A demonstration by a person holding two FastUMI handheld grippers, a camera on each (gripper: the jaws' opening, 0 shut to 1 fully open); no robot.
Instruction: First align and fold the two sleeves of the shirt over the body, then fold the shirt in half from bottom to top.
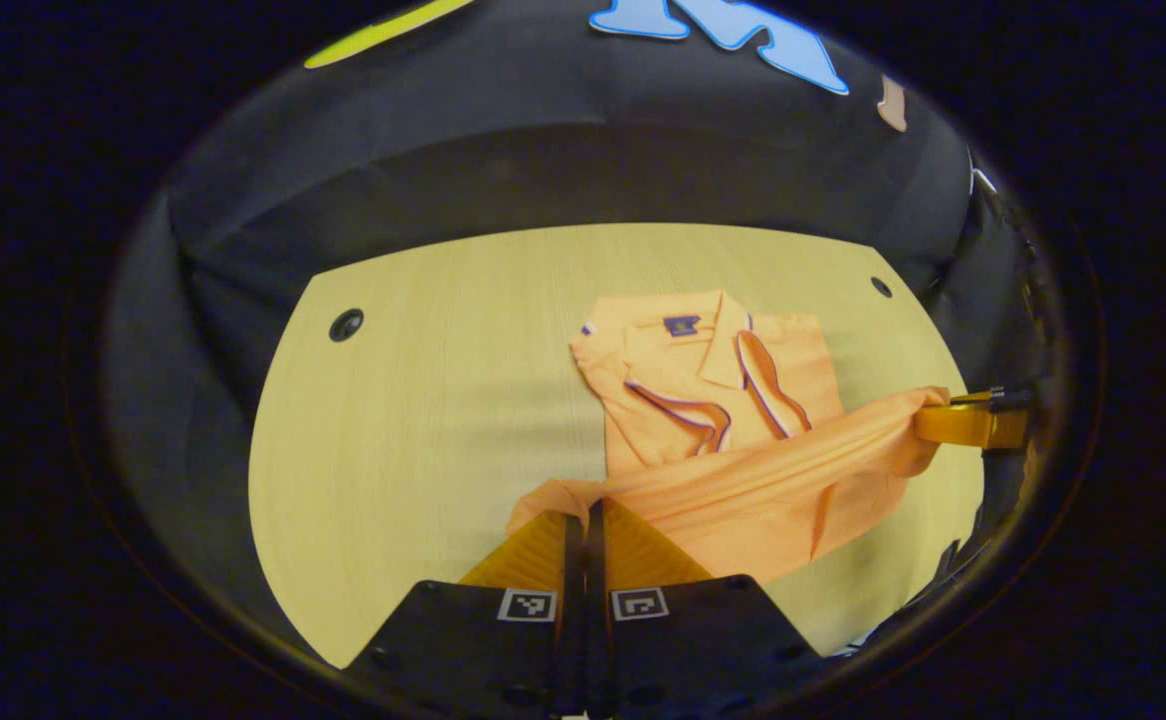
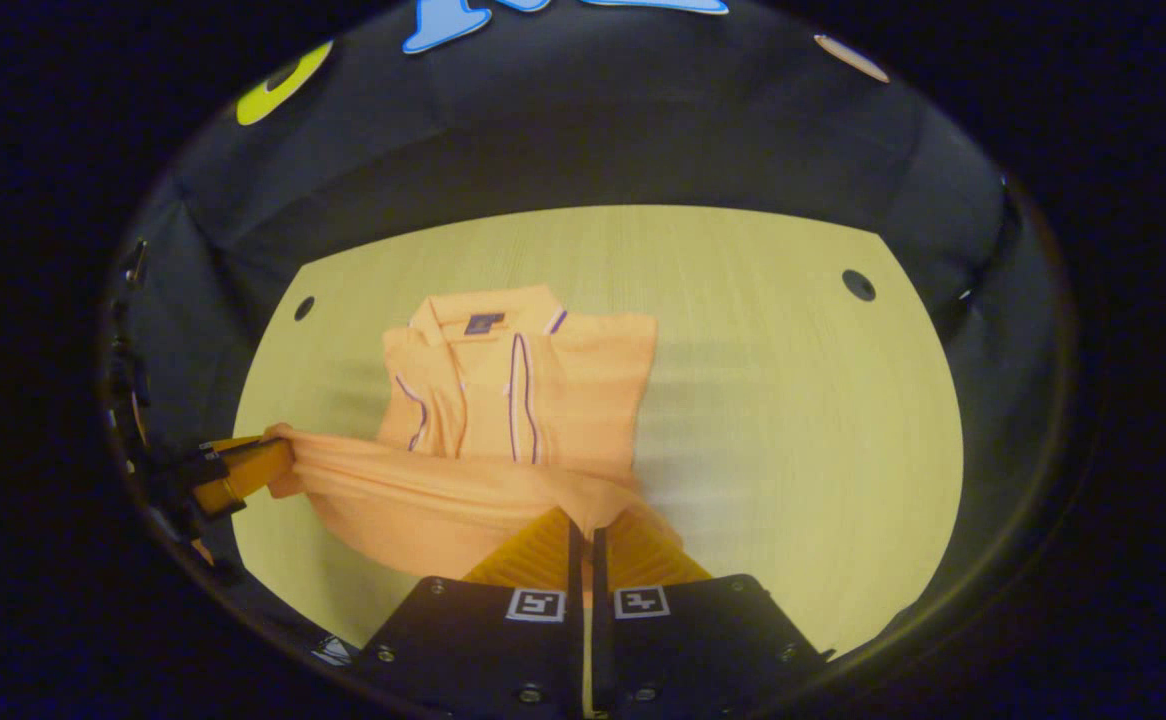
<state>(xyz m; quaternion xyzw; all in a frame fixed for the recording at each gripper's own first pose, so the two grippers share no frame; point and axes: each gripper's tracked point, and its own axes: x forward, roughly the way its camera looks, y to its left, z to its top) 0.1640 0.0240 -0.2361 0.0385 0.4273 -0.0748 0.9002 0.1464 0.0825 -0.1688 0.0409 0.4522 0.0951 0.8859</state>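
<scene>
The orange shirt (image 1: 713, 400) lies on the light wooden table (image 1: 423, 400), collar toward the far edge and both sleeves already folded in over the body, their dark-piped cuffs meeting near the placket. Its collar shows a dark label at the neck. The bottom hem is raised off the table and stretched in a taut band between the two grippers, hanging across the lower part of the garment.

In the left gripper view, the left gripper (image 1: 583, 515) has its fingers pressed together on one hem corner — cloth bunches at the tips. The right gripper (image 1: 963, 420) shows at the far right of that view, clamped on the opposite corner of the hem.

In the right gripper view, the right gripper (image 2: 585, 525) is likewise closed on the hem fabric at its tips, and the shirt (image 2: 523, 390) lies just beyond, on the left half of the table (image 2: 793, 400). The left gripper (image 2: 243, 465) appears at the left edge of this view, holding the other end of the stretched hem.

The table carries two small dark round holes near its far corners — one (image 1: 346, 324) on the left, one (image 1: 880, 287) on the right. The black booth wall (image 1: 543, 160) stands behind the table.
</scene>
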